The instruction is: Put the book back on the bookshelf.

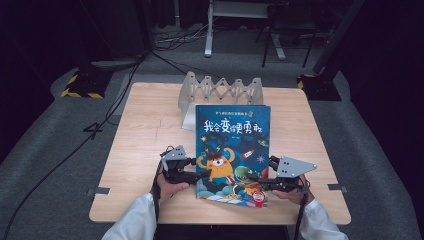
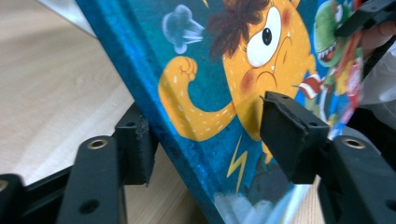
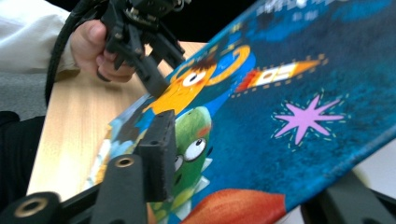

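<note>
I have the left gripper (image 1: 200,175) at the left edge of the picture book (image 1: 233,150), and its jaws straddle that edge: one pad (image 2: 289,133) lies on the front cover over the orange monster, the other pad (image 2: 137,149) sits behind the spine side. In the left gripper view the front pad looks to be against the cover, but at the rear pad I see a thin gap, so I cannot tell if this grip is really clenched.

My right gripper (image 1: 262,184) takes the lower right corner in the same manner. One jaw rests on the cover beside the green monster, and the other jaw goes under the book's edge. Whether it presses firmly, I cannot tell either.

I judge that I hold the book from both sides because it is wide and thin; one grip alone would let it swing. The book is tilted up, its lower edge near the front of the wooden table (image 1: 140,150) and its top leaning toward the grey accordion book rack (image 1: 220,92) behind it. I think the rack is where it must stand, so the cover faces me.
</note>
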A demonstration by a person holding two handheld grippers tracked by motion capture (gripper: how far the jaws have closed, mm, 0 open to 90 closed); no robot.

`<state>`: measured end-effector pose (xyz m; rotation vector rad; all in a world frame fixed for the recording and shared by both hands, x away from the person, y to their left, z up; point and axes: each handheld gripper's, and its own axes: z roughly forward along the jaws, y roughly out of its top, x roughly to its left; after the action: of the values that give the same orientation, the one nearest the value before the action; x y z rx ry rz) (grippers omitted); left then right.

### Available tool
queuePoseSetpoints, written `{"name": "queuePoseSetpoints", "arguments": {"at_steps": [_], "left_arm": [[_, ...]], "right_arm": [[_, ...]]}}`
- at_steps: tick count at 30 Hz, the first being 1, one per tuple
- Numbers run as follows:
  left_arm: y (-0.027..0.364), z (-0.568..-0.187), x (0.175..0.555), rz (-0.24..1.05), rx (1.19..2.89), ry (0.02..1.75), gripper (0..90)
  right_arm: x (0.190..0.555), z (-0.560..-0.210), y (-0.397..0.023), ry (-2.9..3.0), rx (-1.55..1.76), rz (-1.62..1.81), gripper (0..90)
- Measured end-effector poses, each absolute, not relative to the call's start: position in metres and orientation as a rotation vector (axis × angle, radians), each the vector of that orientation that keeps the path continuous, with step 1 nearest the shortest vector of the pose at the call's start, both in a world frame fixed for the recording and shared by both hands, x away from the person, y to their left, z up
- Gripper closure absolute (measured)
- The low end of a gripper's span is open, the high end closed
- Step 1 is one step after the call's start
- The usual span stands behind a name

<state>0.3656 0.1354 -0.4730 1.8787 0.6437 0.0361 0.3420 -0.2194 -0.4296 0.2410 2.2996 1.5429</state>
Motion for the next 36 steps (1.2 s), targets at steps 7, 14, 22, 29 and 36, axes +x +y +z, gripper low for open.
{"name": "queuePoseSetpoints", "arguments": {"at_steps": [7, 14, 22, 29, 36], "left_arm": [[0.138, -0.464, 0.353, 0.086, 1.892, 0.59, 43.0], [0.136, -0.449, 0.343, 0.164, 1.864, 0.551, 44.6], [0.129, -0.433, 0.331, 0.227, 1.835, 0.487, 47.9], [0.118, -0.428, 0.326, 0.295, 1.845, 0.47, 48.7], [0.118, -0.429, 0.326, 0.305, 1.846, 0.465, 56.9]], "right_arm": [[0.344, -0.431, -0.223, 2.308, 0.28, 1.541, 53.3], [0.344, -0.436, -0.229, 2.315, 0.312, 1.546, 53.6], [0.342, -0.441, -0.233, 2.324, 0.345, 1.53, 53.1], [0.34, -0.444, -0.237, 2.32, 0.349, 1.523, 54.2], [0.337, -0.453, -0.245, 2.316, 0.406, 1.483, 57.2]]}}
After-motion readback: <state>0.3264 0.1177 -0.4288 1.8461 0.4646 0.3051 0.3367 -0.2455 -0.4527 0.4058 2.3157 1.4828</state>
